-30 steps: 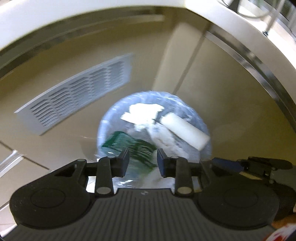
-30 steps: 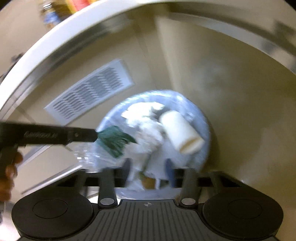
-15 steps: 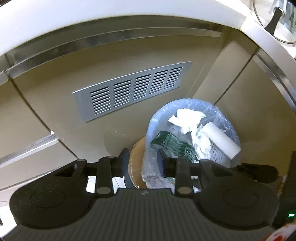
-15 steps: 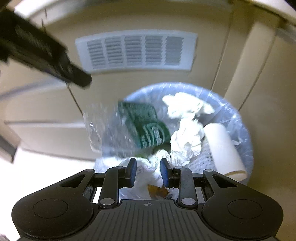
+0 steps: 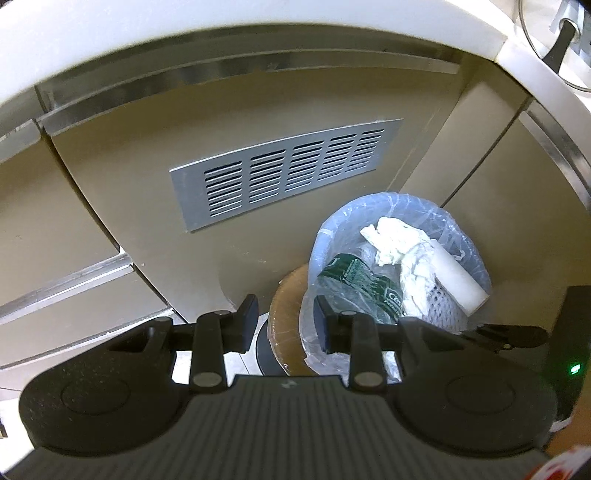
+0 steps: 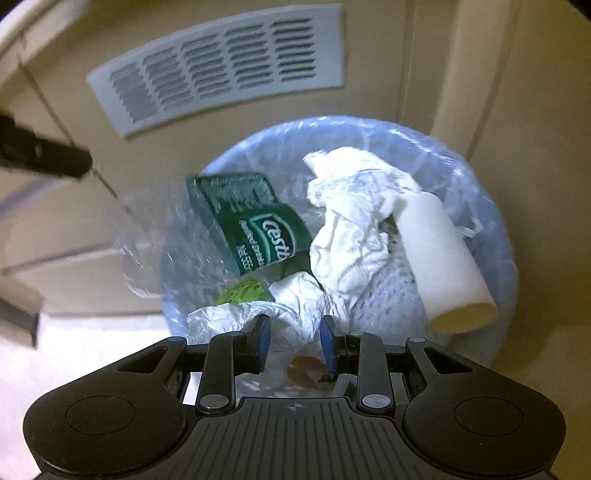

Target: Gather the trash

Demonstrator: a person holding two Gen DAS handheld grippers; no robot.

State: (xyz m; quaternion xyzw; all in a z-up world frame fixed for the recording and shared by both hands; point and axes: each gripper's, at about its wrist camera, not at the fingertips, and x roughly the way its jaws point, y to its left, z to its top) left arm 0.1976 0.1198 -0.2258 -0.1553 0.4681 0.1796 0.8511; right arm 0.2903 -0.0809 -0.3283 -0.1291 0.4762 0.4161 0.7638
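Inside, crumpled paper and a smooth cardboard tube fill the plastic-lined bin; both hand-held grippers gape empty.

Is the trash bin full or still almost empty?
Full: crumpled paper, a cardboard tube and a green-labelled bottle reach the trash bin rim.

Both views are lit warmly and rather dimly from above, with strong fisheye bending toward the edges that curves the white counter edge into an arc. The left wrist view is sharp. The right wrist view shows motion blur at left and over the vent grille, with overexposed floor at lower left.
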